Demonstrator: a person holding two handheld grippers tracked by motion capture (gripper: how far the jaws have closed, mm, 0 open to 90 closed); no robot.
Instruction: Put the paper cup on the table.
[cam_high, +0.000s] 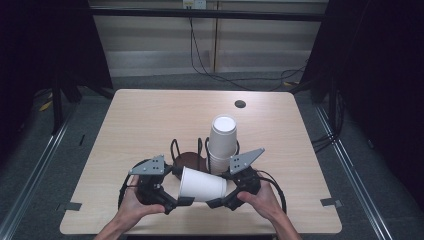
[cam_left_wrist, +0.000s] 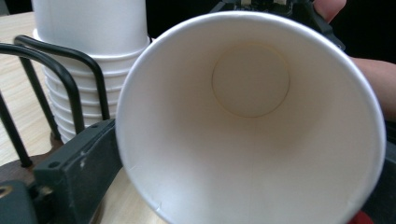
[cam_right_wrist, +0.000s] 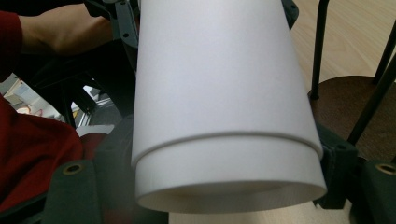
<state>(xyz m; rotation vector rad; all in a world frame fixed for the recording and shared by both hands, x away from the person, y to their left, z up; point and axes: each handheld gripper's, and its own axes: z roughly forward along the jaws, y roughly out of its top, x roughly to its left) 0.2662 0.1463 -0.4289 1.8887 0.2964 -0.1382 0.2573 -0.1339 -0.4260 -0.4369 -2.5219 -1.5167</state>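
A white paper cup (cam_high: 202, 186) lies on its side in the air between my two grippers, just in front of the holder. Its open mouth (cam_left_wrist: 252, 130) faces my left gripper (cam_high: 182, 186), whose jaws stand wide on either side of the round, undented rim. My right gripper (cam_high: 220, 189) is shut on the cup's other end (cam_right_wrist: 219, 84), a jaw against each side of the wall. A step line rings the wall there. Behind, a tall stack of white cups (cam_high: 222, 140) stands in a black wire holder on a dark round base (cam_high: 187, 160).
The light wooden table (cam_high: 150, 115) has a small black hole (cam_high: 240, 104) near its far edge. The holder's wire loops (cam_left_wrist: 70, 84) rise close beside the held cup. A red sleeve (cam_right_wrist: 28, 154) lies behind the left gripper. Cables trail on the floor beyond the table.
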